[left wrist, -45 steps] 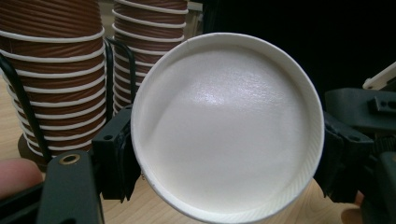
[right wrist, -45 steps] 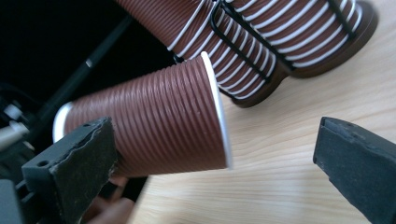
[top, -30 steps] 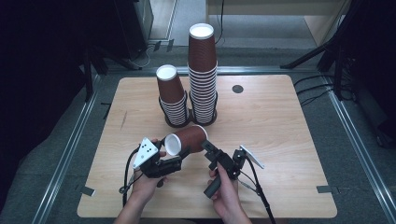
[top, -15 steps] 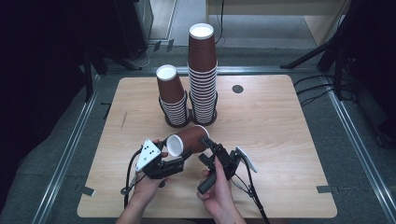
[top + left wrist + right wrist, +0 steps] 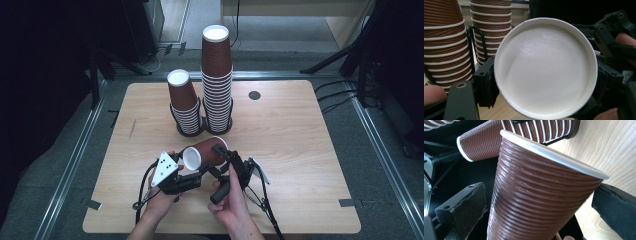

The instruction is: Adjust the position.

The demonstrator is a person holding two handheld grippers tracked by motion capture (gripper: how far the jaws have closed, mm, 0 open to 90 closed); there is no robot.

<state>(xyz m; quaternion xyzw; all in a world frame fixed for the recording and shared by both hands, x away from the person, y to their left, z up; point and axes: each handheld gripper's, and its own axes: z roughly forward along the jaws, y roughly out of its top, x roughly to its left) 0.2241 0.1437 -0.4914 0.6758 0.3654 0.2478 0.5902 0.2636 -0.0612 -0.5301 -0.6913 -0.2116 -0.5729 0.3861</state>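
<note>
Apparently empty brown cup [image 5: 204,152] between cup stacks [image 5: 217,80]

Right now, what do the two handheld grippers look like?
Both are black, linkage-style frames with two black jaws. The left gripper carries a grey three-cornered plate with dark dots; the right gripper has a pale plate too. Black cables trail from each. Forearms are bare, no sleeves visible.
</note>
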